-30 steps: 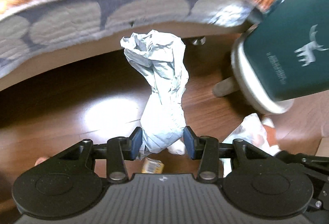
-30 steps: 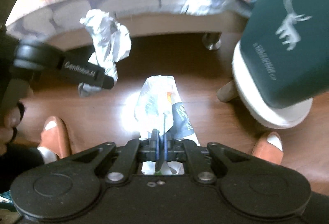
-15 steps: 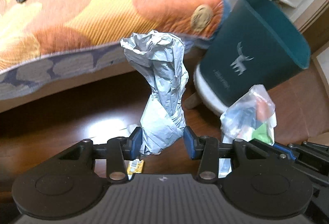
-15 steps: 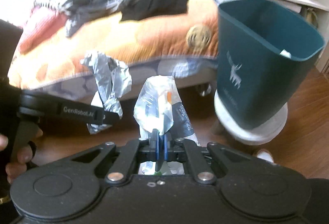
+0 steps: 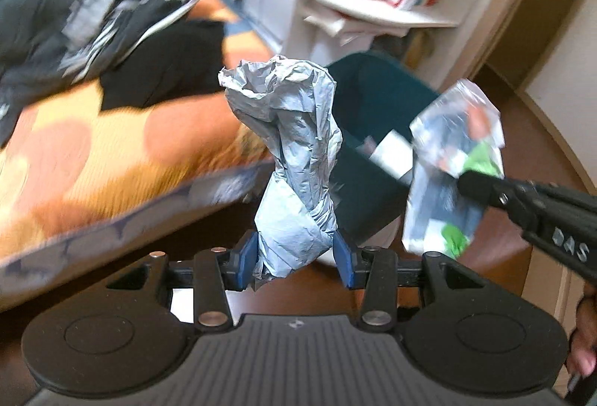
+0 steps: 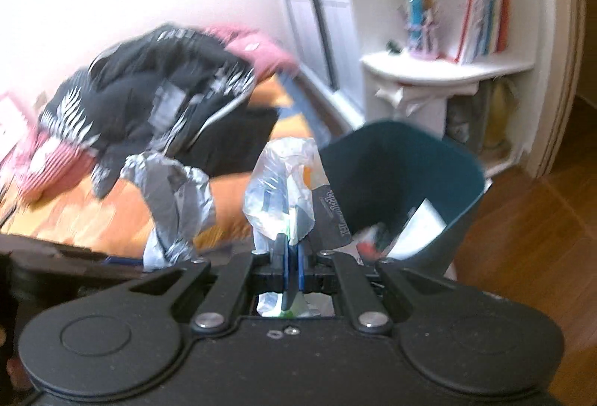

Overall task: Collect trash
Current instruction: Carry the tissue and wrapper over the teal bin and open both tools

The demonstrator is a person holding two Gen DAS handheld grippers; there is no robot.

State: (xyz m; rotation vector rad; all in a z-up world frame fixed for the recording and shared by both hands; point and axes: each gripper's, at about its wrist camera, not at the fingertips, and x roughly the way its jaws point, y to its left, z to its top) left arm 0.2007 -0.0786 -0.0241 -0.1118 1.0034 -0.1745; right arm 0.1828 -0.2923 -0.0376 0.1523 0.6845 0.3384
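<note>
Both wrist views look forward along their fingers, side by side, sharing the bin (image 5: 377, 130) (image 6: 403, 174) and bed (image 5: 93, 144) (image 6: 74, 215).

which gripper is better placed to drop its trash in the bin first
Right, probably. The right gripper holds its plastic bag closer to the open teal bin; the left gripper's crumpled paper sits farther left.

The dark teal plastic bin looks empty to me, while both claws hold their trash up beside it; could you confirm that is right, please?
Not quite: the dark teal plastic bin is not empty; the right wrist view shows white paper and other scraps inside. The rest holds: the left claw grips the crumpled grey paper wad and the right claw pinches the clear plastic wrapper.
</note>
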